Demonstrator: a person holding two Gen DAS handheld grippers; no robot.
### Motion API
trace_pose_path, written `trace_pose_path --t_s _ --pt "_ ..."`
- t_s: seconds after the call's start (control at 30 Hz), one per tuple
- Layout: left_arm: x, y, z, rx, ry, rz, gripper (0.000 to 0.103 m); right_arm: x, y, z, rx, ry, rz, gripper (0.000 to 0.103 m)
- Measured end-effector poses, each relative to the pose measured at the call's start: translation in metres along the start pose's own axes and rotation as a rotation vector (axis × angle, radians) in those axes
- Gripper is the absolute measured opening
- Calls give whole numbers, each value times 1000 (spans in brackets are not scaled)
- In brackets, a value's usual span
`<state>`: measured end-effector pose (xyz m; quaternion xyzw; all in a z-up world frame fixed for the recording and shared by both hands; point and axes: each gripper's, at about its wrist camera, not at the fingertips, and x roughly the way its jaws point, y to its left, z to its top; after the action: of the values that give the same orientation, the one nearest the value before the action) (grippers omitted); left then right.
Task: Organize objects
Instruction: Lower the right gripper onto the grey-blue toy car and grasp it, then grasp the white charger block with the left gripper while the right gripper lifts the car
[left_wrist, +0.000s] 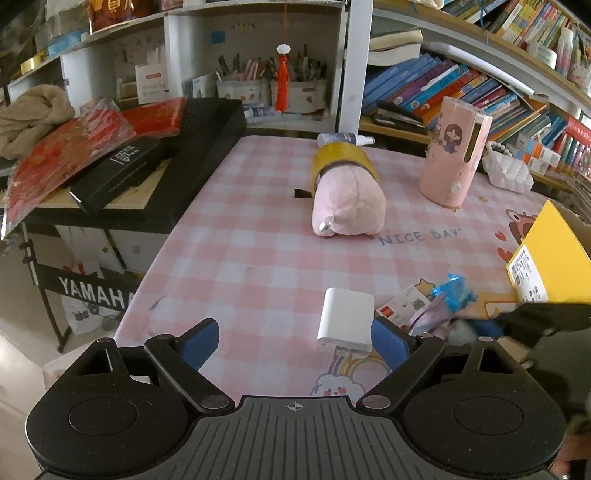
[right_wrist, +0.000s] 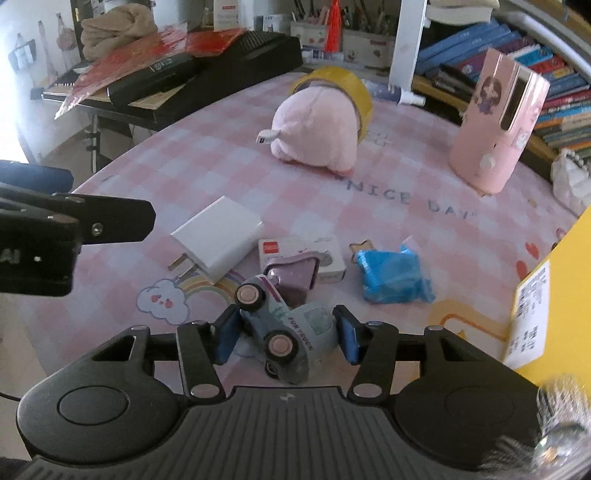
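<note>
Table (left_wrist: 236, 258): pink checked cloth.
Behind: white shelf (left_wrist: 258, 44), book rows (left_wrist: 461, 85).
Left: black keyboard (left_wrist: 207, 140), stand (left_wrist: 48, 295).
Light: daylight, left.

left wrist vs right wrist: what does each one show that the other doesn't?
Left wrist only: the YAMAHA stand beside the table and the open left hand-held gripper, with the white charger near its right finger.

Right wrist only: the toy truck between the fingers of the right hand-held gripper; whether the pads press it I cannot tell.

Both: the charger, pink plush, yellow tape roll, pink canister, blue packet, yellow box and checked tablecloth.
</note>
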<state>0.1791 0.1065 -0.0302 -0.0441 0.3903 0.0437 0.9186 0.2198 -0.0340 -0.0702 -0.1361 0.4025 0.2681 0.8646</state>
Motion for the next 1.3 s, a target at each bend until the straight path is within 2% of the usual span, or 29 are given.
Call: trace_pose_path --t_s 0.2,0.4,0.7,0.8,0.9,1.0,1.13,1.3 --pt "12 -4 5 -3 15 -31 84 -33 -18 11 70 -159 -113 51" --pt "28 -19 8 34 35 -84 78 -49 -35 19 140 -238 -164 51" --pt "55 -34 8 123 93 -69 76 -49 -37 20 124 -234 -167 51" --pt "65 -36 7 152 132 -45 68 -47 -37 21 122 -227 -157 51" --pt "72 -33 6 145 156 -57 55 -45 -36 22 113 -220 -153 51" --pt "72 -34 6 155 144 -63 41 -44 -36 21 108 -212 -152 51" --pt "71 -30 7 133 145 -83 41 -43 -36 19 113 -192 -150 51" --pt "56 -18 12 50 124 -115 41 -46 -36 17 132 -186 -152 51"
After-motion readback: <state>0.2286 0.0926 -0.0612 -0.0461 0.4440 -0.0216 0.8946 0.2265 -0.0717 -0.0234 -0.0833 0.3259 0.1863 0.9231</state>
